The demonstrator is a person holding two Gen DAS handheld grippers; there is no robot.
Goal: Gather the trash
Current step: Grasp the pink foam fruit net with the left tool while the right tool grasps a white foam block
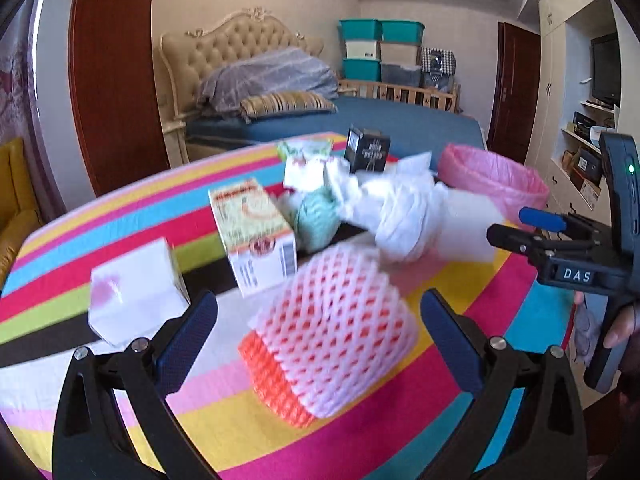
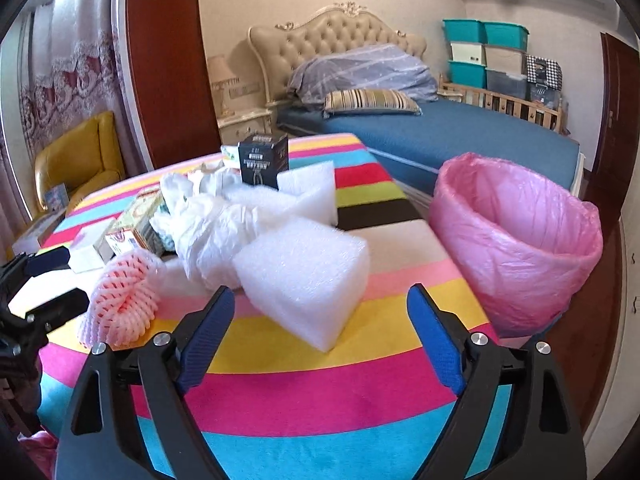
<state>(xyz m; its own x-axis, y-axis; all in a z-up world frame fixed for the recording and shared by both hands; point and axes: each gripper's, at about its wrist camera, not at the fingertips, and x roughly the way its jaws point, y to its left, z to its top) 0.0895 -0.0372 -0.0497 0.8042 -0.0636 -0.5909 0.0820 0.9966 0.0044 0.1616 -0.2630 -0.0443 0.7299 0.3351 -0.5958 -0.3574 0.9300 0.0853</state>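
A pink-and-white foam fruit net [image 1: 332, 332] lies on the striped table [image 1: 120, 216], between the fingertips of my left gripper [image 1: 320, 296], whose jaws are wide apart and clear of it. My right gripper [image 2: 320, 292] is open too, its fingertips either side of a white foam block [image 2: 304, 272] without pressing on it. Behind lie a crumpled white plastic bag [image 2: 208, 220], a green-and-white carton [image 1: 256, 232], a small white box [image 1: 136, 292] and a black box [image 2: 264, 160]. A bin with a pink liner [image 2: 516, 240] stands at the table's right edge.
A second white foam piece [image 2: 312, 192] lies behind the bag. Beyond the table are a blue bed [image 2: 440, 140], a yellow armchair [image 2: 76, 160] at the left and stacked storage boxes [image 2: 484, 56] at the back. A hand [image 1: 624, 328] holds the right gripper's handle.
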